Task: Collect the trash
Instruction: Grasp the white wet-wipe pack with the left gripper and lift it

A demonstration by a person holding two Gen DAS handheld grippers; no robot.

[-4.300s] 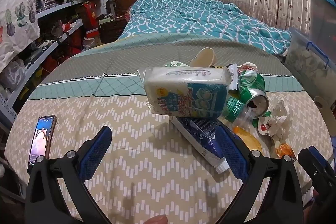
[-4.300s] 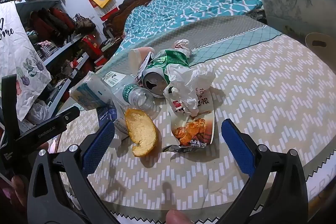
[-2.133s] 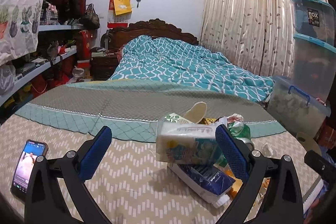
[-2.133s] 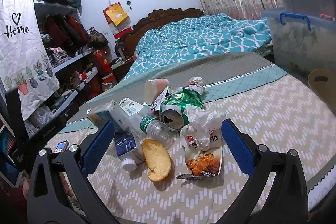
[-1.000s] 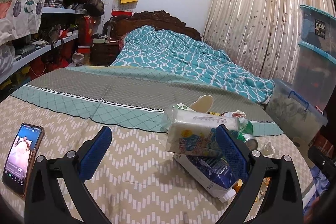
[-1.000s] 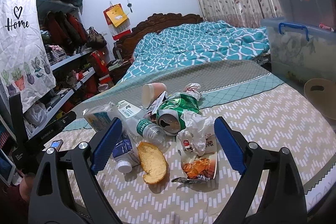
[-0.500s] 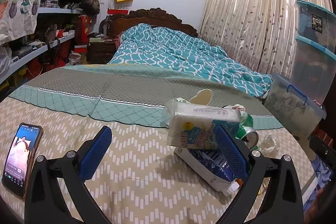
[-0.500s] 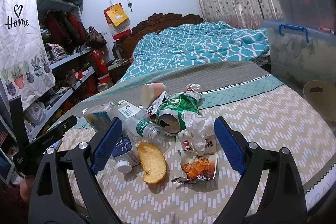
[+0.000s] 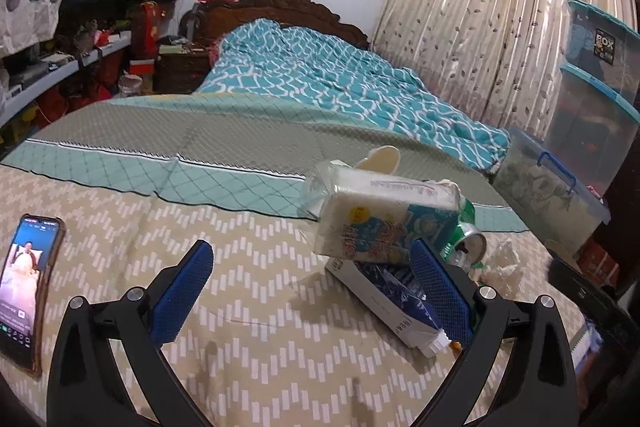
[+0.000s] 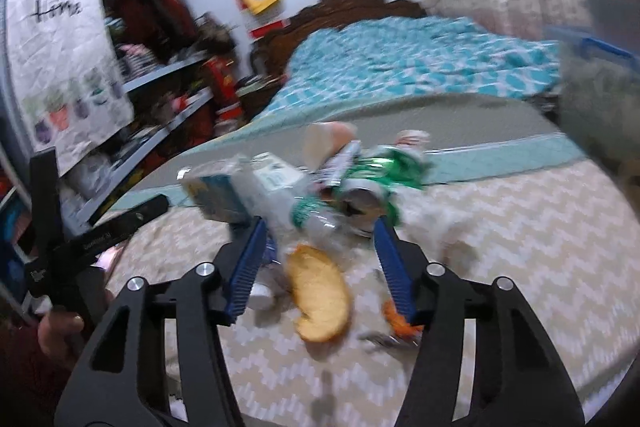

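Observation:
A trash pile lies on the zigzag-patterned bedcover point(image 9: 248, 259). On top of it a tissue pack point(image 9: 384, 223) leans on a blue-and-white carton point(image 9: 388, 299), with a crushed green can point(image 9: 464, 239) behind. My left gripper point(image 9: 312, 287) hangs open just left of the pile and holds nothing. The right wrist view is blurred by motion. My right gripper point(image 10: 320, 263) is closing above a piece of bread point(image 10: 320, 299), which lies between its fingers, and the pads are not touching it. Past its tips lie a clear plastic bottle point(image 10: 304, 215) and the green can point(image 10: 372, 183).
A phone point(image 9: 24, 283) with its screen lit lies at the left. A paper cup point(image 10: 324, 143), crumpled white tissue point(image 10: 448, 227) and an orange snack bag point(image 10: 396, 319) belong to the pile. Clear storage boxes point(image 9: 552, 195) stand at the right, cluttered shelves point(image 9: 80, 67) at the left.
My right gripper's jaws have narrowed and it has swung closer over the bread and bottle, blurring its view. The left gripper has barely moved.

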